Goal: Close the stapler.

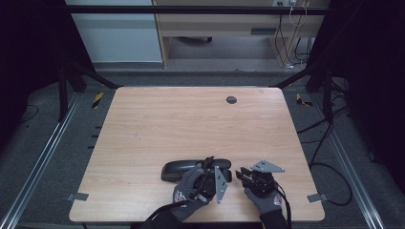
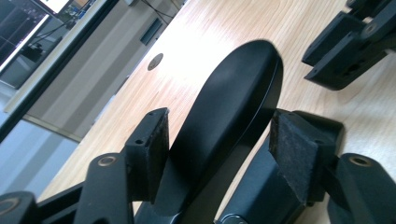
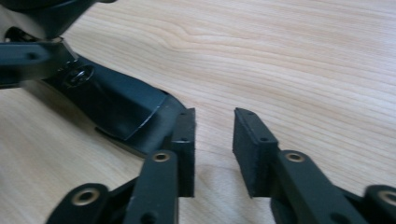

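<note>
The black stapler (image 1: 191, 169) lies on the table (image 1: 191, 119) near its front edge, between the spread jaws of the left gripper (image 2: 219, 135), while the right gripper (image 3: 214, 140), also spread with nothing in it, waits just beside the stapler, so the left one probably needs to squeeze it next.

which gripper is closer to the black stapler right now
Left. The left gripper straddles the black stapler, its open jaws either side of the body with gaps showing. The right gripper sits open just beside the stapler's end, nothing between its jaws.
</note>
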